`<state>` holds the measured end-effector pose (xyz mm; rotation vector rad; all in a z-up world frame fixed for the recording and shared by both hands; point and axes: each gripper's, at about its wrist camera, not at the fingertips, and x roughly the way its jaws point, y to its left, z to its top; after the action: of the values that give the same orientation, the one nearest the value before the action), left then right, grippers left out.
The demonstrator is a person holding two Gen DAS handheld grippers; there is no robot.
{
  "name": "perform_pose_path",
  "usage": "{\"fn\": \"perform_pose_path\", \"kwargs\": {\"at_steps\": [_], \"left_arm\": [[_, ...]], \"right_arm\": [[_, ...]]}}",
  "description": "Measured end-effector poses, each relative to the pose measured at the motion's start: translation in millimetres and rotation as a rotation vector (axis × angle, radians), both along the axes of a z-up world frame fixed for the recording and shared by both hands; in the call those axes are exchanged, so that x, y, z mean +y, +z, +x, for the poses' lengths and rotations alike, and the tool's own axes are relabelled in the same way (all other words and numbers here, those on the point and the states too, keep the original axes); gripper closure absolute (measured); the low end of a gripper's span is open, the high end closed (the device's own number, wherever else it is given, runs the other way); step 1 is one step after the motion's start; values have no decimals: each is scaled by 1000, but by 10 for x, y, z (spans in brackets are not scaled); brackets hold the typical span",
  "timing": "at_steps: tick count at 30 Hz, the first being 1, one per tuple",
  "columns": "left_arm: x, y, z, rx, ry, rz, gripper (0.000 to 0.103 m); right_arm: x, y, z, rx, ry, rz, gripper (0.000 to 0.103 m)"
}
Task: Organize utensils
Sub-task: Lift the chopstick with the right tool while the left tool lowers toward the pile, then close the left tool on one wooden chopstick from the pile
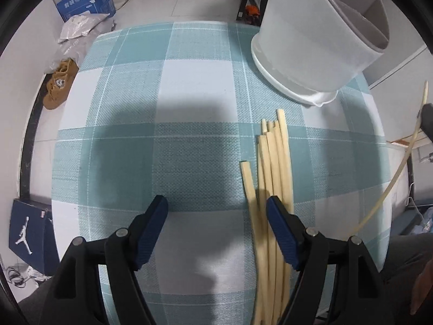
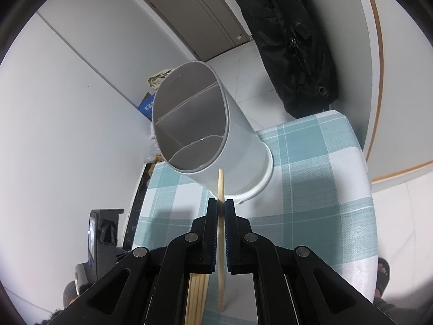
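Item: chopsticks [image 1: 270, 189], bundled on worktop [image 1: 189, 86] beside the holder [image 1: 311, 40].

My left tongs [image 1: 216, 230] hang released above them.

My right tongs [image 2: 221, 233] clench one chopstick [image 2: 220, 187], probably bound for the holder's compartment.

A blue carton [image 1: 86, 0] and a crumpled bag [image 1: 78, 28] lie on the floor beyond the surface's far left corner. A tan shoe [image 1: 58, 82] sits off its left edge, a shoebox [image 1: 29, 237] nearer. A black bag [image 2: 292, 40] hangs past the far edge, beside a door [image 2: 189, 8].
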<state>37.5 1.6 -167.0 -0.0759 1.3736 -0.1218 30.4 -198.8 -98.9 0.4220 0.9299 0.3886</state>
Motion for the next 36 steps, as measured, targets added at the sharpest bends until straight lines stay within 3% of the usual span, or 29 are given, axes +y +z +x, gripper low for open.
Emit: {"fn": "perform_pose_path", "kwargs": {"at_steps": [14,17,19,21,28,36], "left_arm": [[-23,-60,141,11,8,118,33],[-61,-11,135,-5,-8,107,53],[-87,28,143,-16,-27,102,87],[-111,24,161,-15,-40,96,98],[30,75,191,-61,-7,24,100],[200,598,-114,-284,29,-34,100]], "right_arm": [[8,10,-8,-3,5,16,99],[11,22,-8,-6,7,16,99],[2,23,-8,-6,4,15,99],[-6,20,-5,-4,2,15,99],[-4,31,-28,-14,-4,-5,99],[46,118,-136,-72,14,-21,99]]}}
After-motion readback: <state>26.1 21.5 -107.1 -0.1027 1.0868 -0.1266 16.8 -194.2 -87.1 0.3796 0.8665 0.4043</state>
